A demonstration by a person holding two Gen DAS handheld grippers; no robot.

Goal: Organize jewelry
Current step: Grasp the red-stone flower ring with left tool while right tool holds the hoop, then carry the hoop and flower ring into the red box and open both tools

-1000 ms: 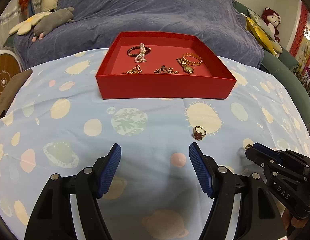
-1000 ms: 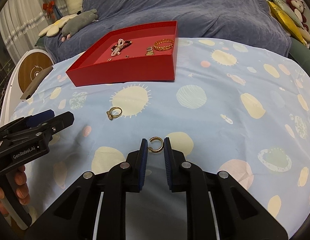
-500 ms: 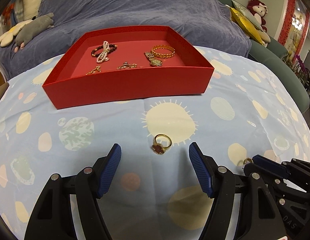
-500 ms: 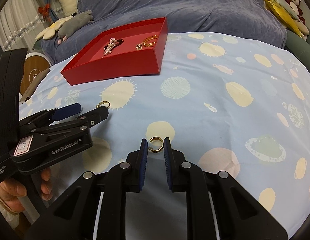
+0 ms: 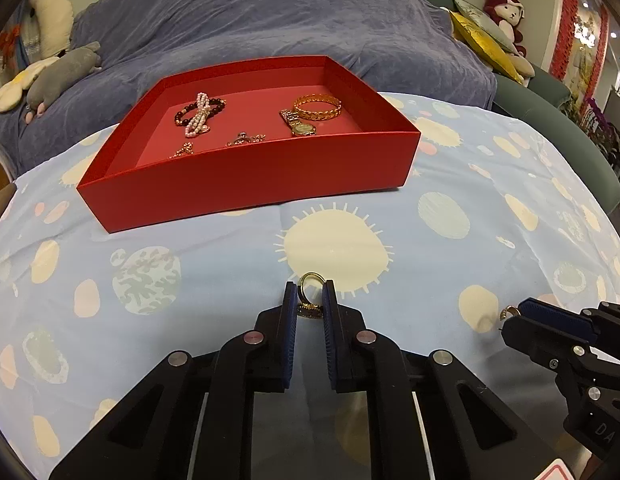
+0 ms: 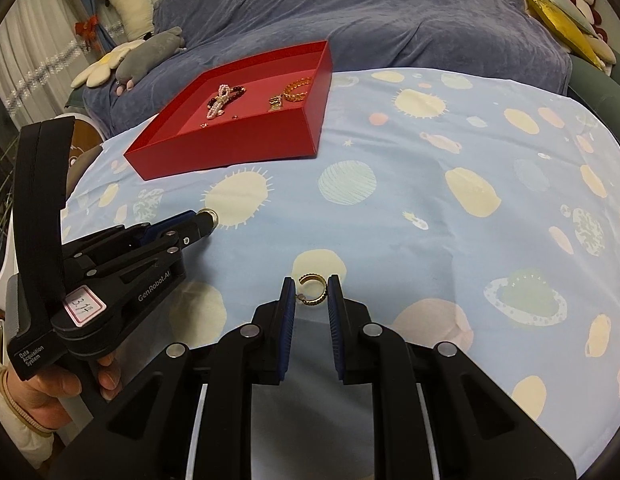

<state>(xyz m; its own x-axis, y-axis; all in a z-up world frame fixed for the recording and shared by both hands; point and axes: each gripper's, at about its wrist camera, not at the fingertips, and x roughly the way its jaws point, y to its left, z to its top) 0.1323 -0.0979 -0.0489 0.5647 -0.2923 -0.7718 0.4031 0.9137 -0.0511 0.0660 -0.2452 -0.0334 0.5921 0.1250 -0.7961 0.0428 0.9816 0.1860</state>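
A red tray point(image 5: 246, 176) stands on the blue patterned cloth and holds a gold bangle point(image 5: 317, 106), a watch point(image 5: 299, 123), a bead-and-pearl bracelet point(image 5: 200, 114) and small gold pieces. My left gripper point(image 5: 309, 305) is shut on a gold ring point(image 5: 310, 294) with a dark red stone, just above the cloth. My right gripper point(image 6: 312, 294) is shut on an open gold ear cuff point(image 6: 312, 289). The tray also shows in the right wrist view point(image 6: 230, 148), and the left gripper point(image 6: 202, 222) with its ring is there at the left.
A purple-covered sofa point(image 5: 250, 20) with plush toys point(image 5: 54, 76) lies behind the tray. The cloth's far edge runs along it. The right gripper's tip point(image 5: 522, 320) with the ear cuff sits at the lower right of the left wrist view.
My left gripper moved right and forward to the ring and closed on it. My right gripper stayed shut on the ear cuff and shifted slightly.
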